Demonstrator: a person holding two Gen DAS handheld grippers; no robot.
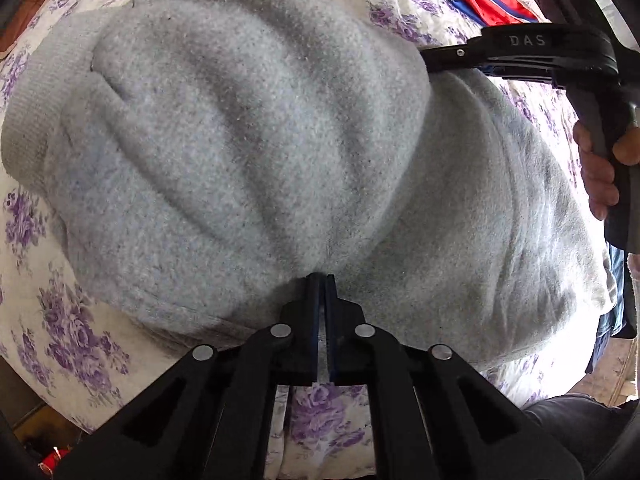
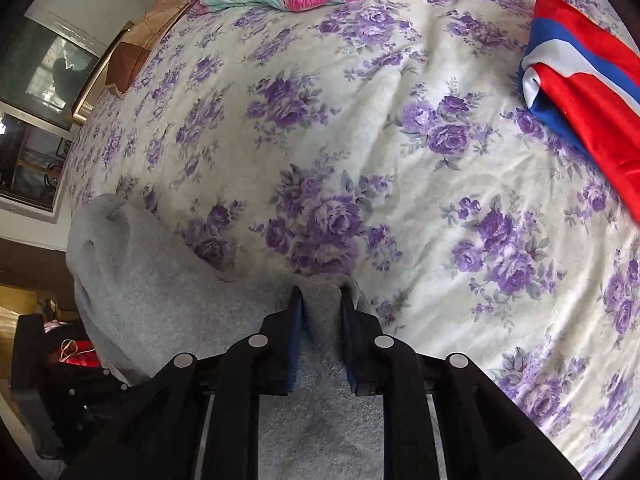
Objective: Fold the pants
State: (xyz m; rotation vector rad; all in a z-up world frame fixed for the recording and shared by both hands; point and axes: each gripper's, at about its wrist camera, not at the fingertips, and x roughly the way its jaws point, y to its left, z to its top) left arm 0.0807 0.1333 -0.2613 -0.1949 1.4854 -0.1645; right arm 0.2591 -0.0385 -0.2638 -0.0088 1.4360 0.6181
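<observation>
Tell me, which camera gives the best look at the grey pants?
The left wrist view: the grey pants fill most of it, ribbed cuff and folds included. The right wrist view shows only an edge of them, lying on the floral bedspread and partly hidden by the right gripper.

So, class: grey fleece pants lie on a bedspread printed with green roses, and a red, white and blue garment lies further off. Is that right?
Not quite. The roses on the bedspread are purple, not green, as the right wrist view shows plainly. The rest stands: the grey fleece pants lie on it, and the red, white and blue garment lies further off.
</observation>
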